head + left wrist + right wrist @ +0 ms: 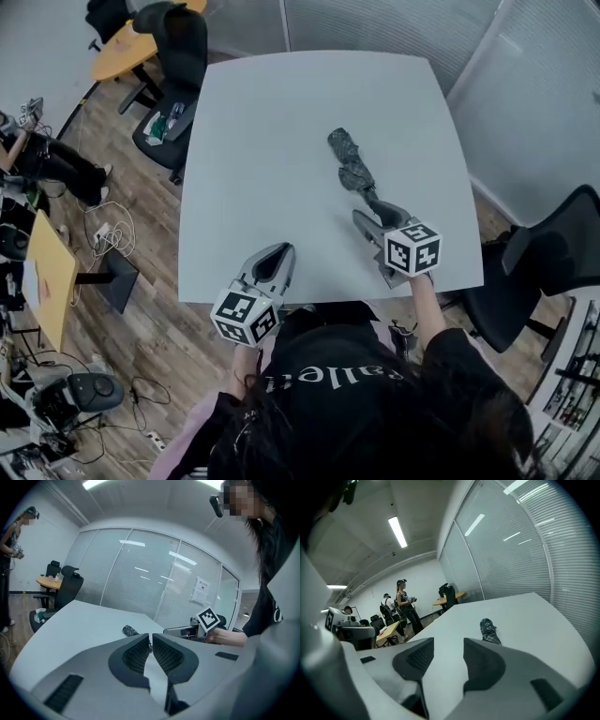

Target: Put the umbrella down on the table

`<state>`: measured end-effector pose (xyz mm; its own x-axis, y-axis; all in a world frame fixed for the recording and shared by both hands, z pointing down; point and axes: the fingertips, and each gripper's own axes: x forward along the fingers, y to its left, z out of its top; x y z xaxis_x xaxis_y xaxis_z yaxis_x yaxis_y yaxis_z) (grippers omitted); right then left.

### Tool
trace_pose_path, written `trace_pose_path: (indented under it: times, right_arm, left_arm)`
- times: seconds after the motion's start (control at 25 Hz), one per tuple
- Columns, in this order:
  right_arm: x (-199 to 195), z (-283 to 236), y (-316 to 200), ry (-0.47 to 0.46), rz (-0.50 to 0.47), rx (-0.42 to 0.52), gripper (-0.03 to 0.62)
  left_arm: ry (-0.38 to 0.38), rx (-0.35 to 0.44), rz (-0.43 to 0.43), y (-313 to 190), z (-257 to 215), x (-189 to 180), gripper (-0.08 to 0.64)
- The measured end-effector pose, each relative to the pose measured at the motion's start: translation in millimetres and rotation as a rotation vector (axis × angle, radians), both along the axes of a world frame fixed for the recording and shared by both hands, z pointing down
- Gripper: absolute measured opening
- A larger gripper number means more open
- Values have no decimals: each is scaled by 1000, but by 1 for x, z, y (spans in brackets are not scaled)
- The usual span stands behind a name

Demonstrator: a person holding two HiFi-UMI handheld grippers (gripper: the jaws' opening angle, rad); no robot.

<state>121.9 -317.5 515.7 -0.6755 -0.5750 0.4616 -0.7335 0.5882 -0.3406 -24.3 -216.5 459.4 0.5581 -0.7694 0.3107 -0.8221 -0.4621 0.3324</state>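
Observation:
The folded dark plaid umbrella (352,167) lies flat on the pale grey table (272,131), right of its middle, with its handle end towards me. My right gripper (375,221) hovers just behind the handle end, open and with nothing between its jaws. In the right gripper view the umbrella (489,631) lies past the right jaw and apart from the right gripper (448,642). My left gripper (277,253) sits over the table's near edge, shut and empty. In the left gripper view the left gripper (151,641) points at the umbrella (129,631) further out on the table.
A black office chair (178,56) stands at the table's far left corner, and another (553,253) stands to the right. A glass partition with blinds (525,84) runs behind and to the right. A round yellow table (127,52) and people stand off to the left.

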Motion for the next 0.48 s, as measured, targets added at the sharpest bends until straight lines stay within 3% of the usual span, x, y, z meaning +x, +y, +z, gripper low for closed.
trace_pose_path:
  times: [0.48]
  right_arm:
    - [-44, -26, 91, -62, 28, 32, 129]
  left_arm:
    - [23, 33, 88, 41, -16, -2, 26]
